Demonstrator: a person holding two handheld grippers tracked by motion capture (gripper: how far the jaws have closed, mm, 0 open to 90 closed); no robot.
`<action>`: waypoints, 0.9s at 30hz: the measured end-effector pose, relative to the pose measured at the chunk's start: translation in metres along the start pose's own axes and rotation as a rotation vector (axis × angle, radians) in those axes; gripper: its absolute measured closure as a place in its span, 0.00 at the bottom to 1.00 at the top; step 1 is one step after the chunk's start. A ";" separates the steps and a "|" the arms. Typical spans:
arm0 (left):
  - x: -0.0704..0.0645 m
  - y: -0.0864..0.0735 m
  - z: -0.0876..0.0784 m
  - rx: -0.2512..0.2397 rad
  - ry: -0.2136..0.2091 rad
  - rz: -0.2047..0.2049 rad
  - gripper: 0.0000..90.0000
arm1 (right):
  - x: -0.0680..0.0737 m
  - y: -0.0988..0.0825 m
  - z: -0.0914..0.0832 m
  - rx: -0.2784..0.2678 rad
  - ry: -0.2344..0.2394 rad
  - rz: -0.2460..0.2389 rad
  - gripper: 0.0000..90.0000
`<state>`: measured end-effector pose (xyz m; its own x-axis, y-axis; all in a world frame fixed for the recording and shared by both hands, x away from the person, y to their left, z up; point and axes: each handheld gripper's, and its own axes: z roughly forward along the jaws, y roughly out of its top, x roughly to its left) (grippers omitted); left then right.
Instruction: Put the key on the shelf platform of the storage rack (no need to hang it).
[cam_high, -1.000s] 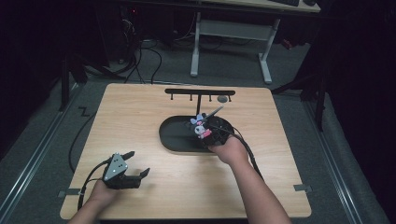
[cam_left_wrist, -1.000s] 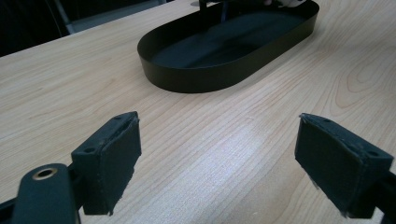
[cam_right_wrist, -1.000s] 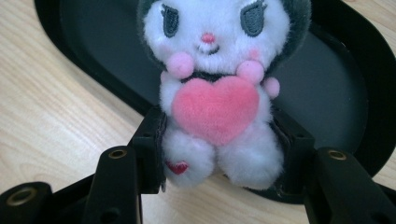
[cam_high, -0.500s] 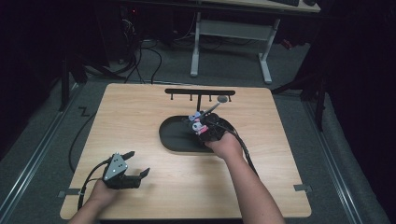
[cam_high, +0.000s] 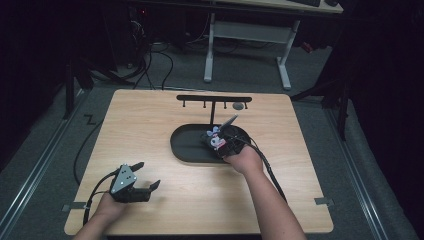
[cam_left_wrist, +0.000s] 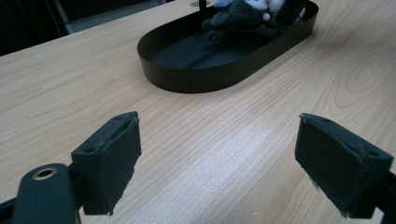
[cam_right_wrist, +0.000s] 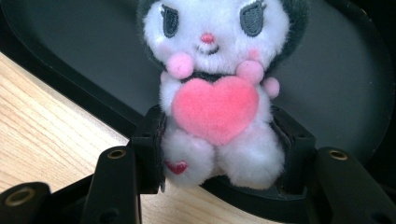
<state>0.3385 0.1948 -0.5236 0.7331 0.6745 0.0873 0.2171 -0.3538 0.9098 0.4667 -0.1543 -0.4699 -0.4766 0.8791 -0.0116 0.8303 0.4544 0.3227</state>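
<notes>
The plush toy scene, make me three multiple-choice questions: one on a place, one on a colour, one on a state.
1. Where is the white plush toy with the pink heart?
A. over the black oval tray
B. on the floor
C. beside the left gripper

2. What colour is the heart?
A. blue
B. pink
C. green

3. How do the left gripper's jaws stand?
A. shut on the toy
B. shut on the tray
C. open, nothing between them

Answers: 1 A, the right gripper holds it above the tray; 2 B, the right gripper view shows pink; 3 C, bare wooden table lies between the jaws.

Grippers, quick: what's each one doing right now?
Left gripper: open, empty, low over the table.
Right gripper: shut on the plush toy, at the black tray.
</notes>
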 end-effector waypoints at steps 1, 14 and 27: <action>0.000 0.000 0.000 0.000 0.000 0.000 0.17 | 0.000 0.000 0.001 0.000 -0.001 0.001 0.52; 0.000 0.000 0.000 0.001 -0.001 0.003 0.17 | 0.001 0.000 0.010 -0.010 0.002 0.041 0.46; 0.000 0.000 0.000 0.002 0.000 0.003 0.17 | -0.003 0.001 -0.010 -0.083 -0.001 0.044 0.29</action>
<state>0.3382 0.1945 -0.5237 0.7340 0.6732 0.0897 0.2162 -0.3568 0.9088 0.4662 -0.1581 -0.4604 -0.4396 0.8982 0.0033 0.8236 0.4016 0.4005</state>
